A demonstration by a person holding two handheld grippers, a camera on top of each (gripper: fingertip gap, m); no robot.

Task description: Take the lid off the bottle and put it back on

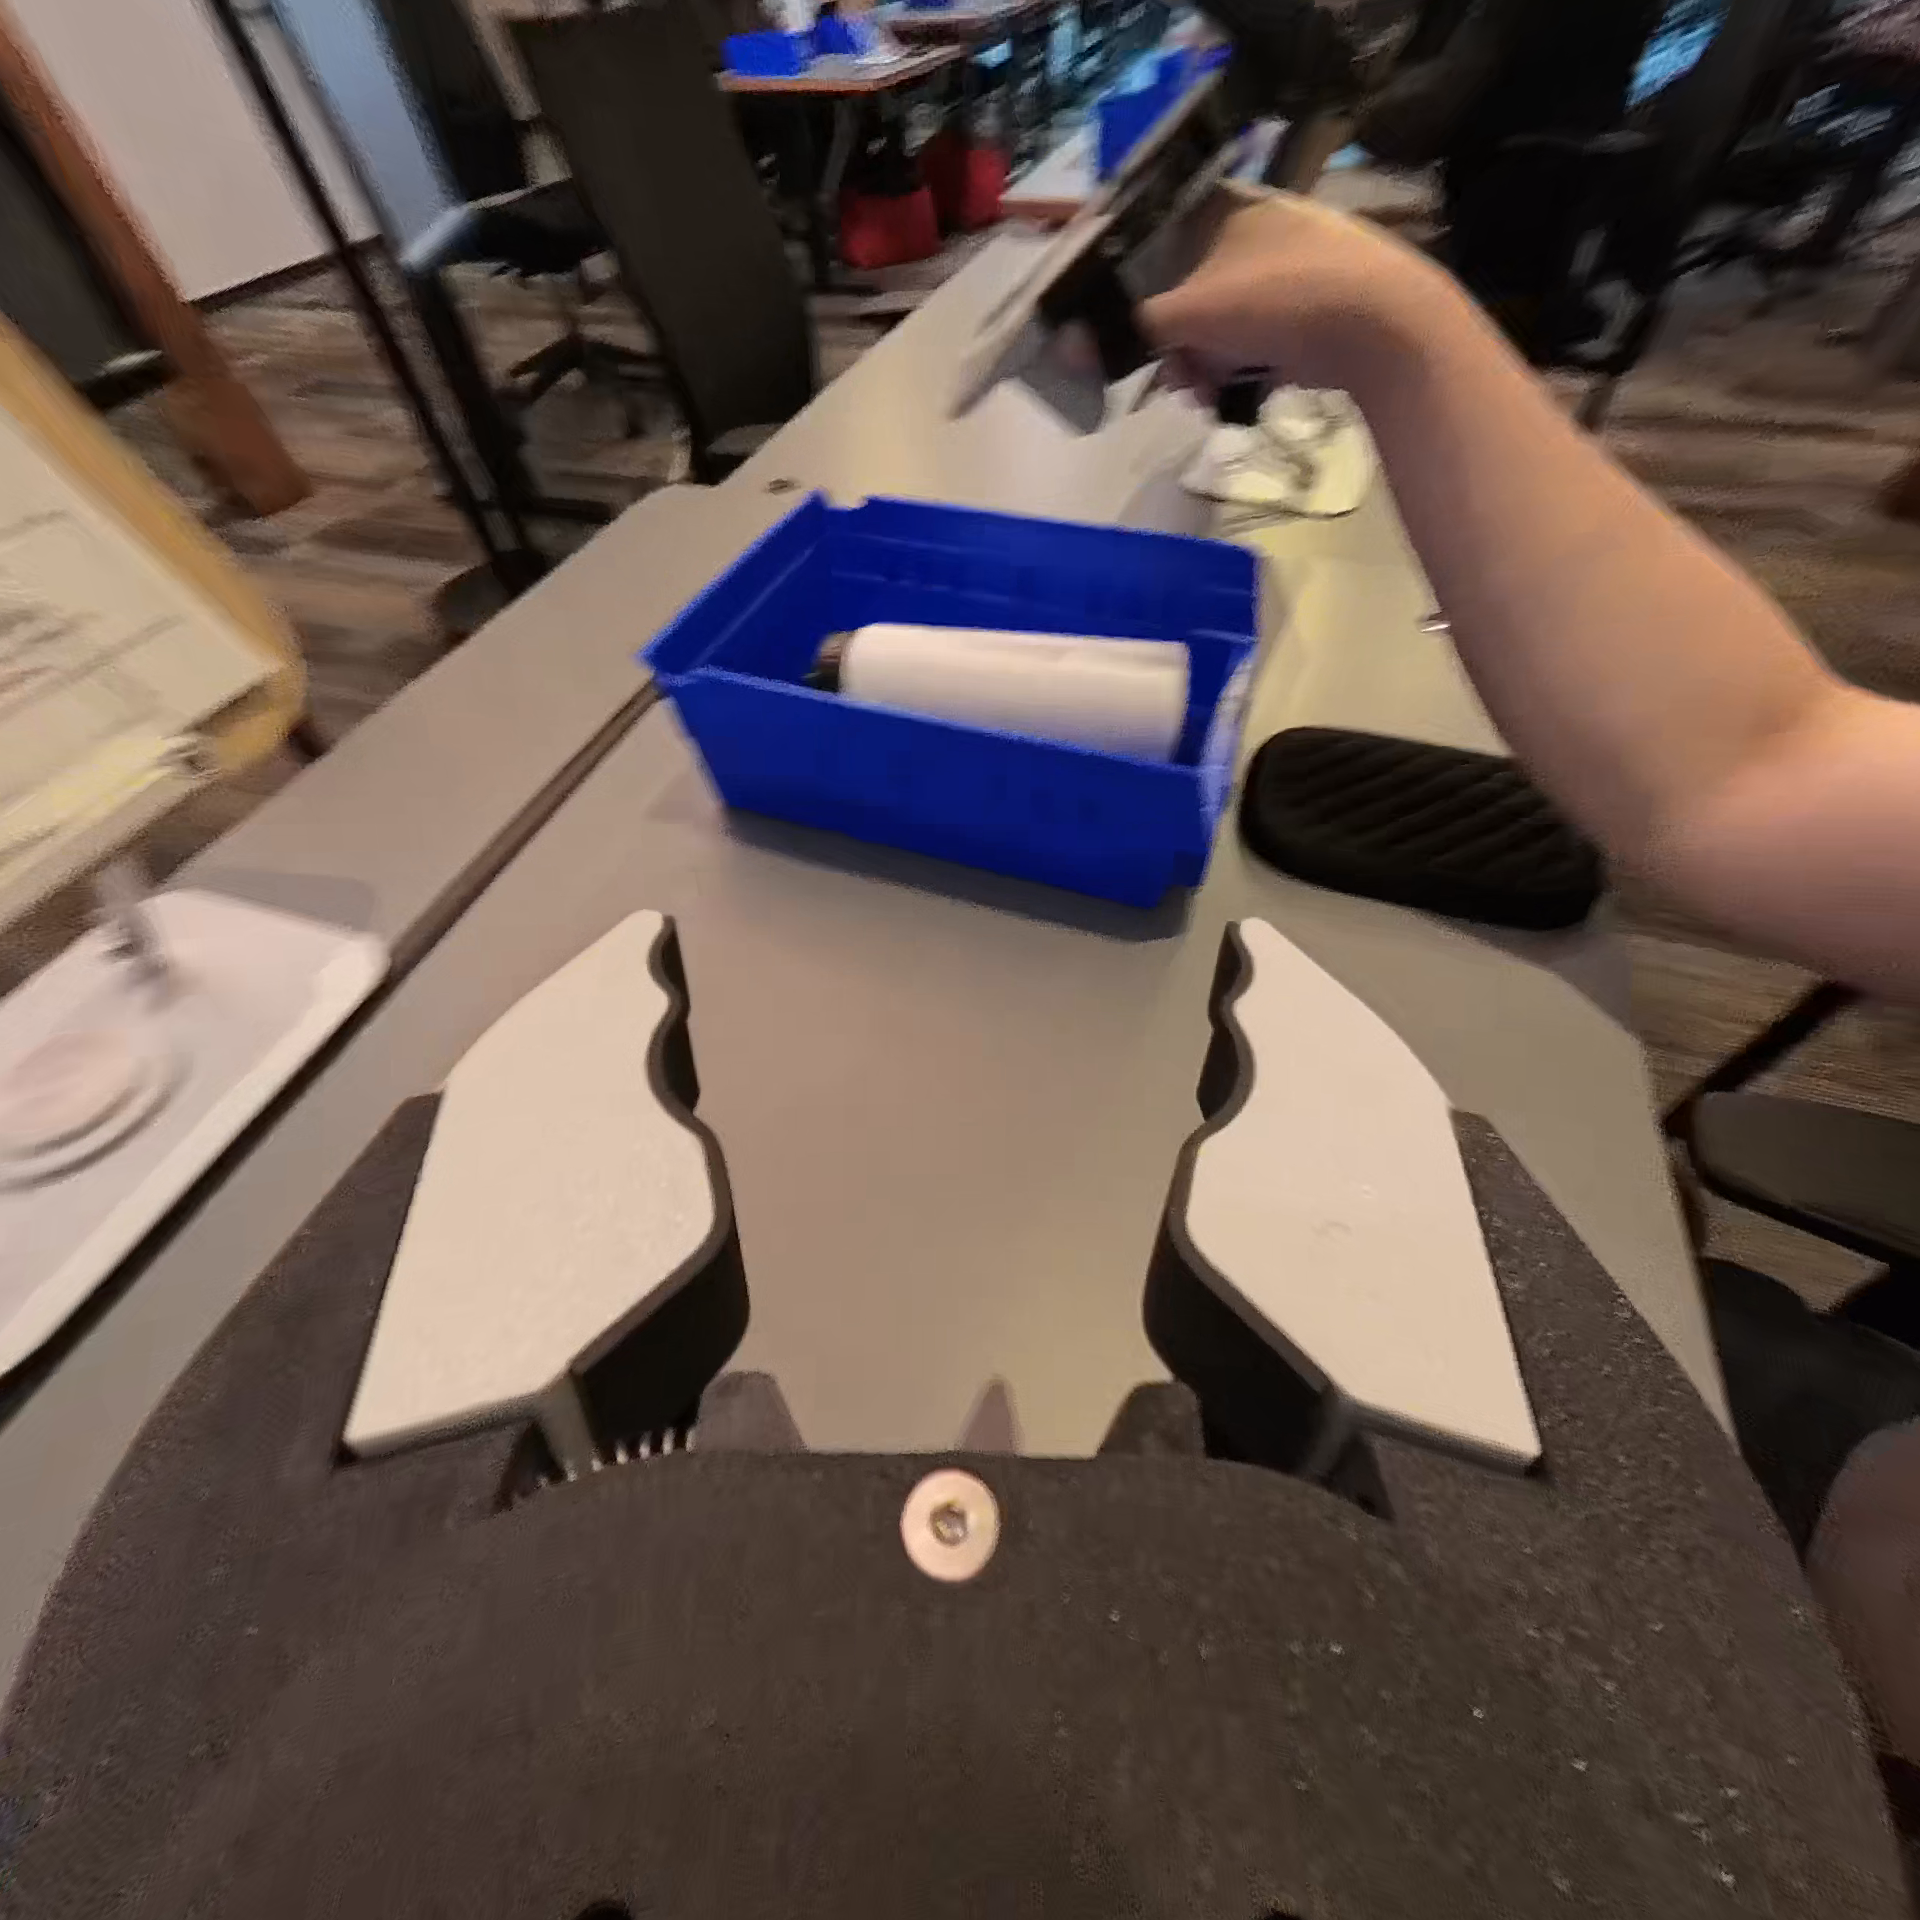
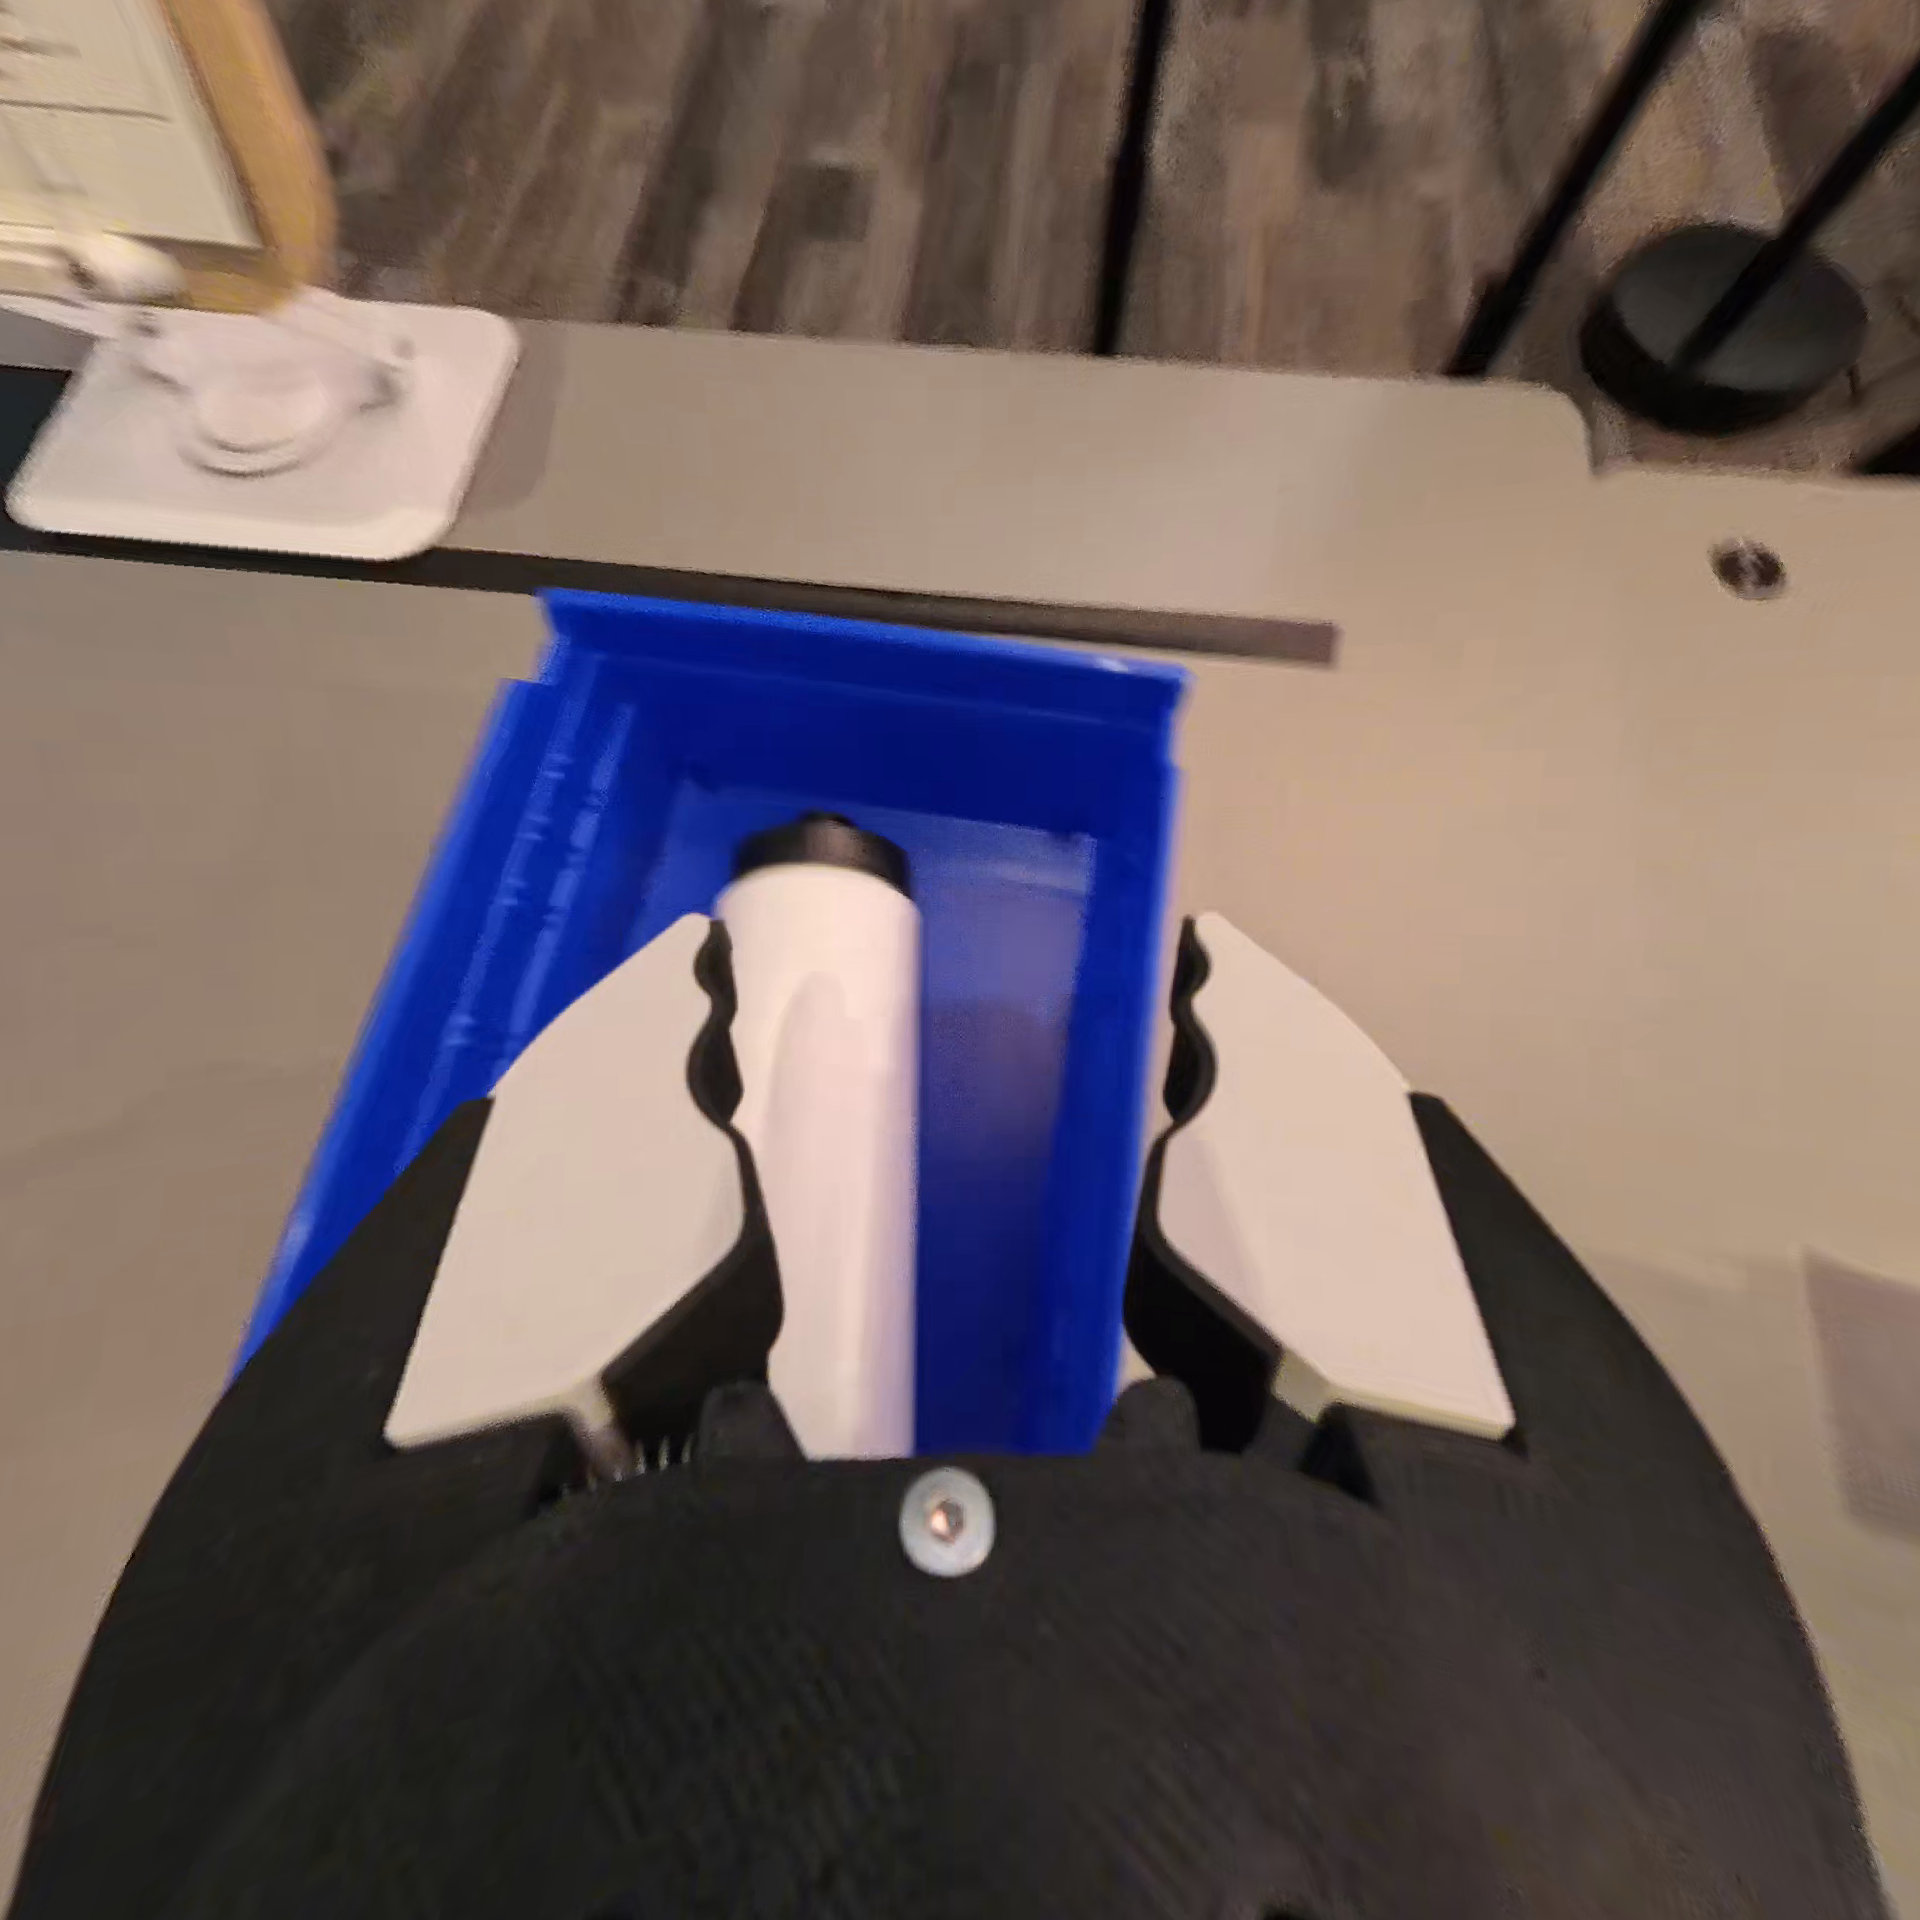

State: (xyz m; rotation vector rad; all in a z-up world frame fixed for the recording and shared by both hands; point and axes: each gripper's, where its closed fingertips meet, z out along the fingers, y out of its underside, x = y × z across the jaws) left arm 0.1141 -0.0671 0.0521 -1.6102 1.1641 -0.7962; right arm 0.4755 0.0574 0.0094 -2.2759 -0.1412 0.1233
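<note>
Bottle (image 2: 831, 1143) lies in the blue bin (image 1: 935, 821), black lid (image 2: 821, 836) apparently on; both the left gripper (image 1: 951, 997) and right gripper (image 2: 945, 997) gape empty; black pad (image 1: 1423, 826) beside the bin.

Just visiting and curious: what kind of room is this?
Probably an office or lab workroom. Long grey tables run in rows, office chairs stand on a wood-look floor, and more blue bins like the near one sit on far tables.

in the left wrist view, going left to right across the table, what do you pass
white tray → blue bin with the white bottle lying in it → black ribbed pad → the person's forearm
</note>
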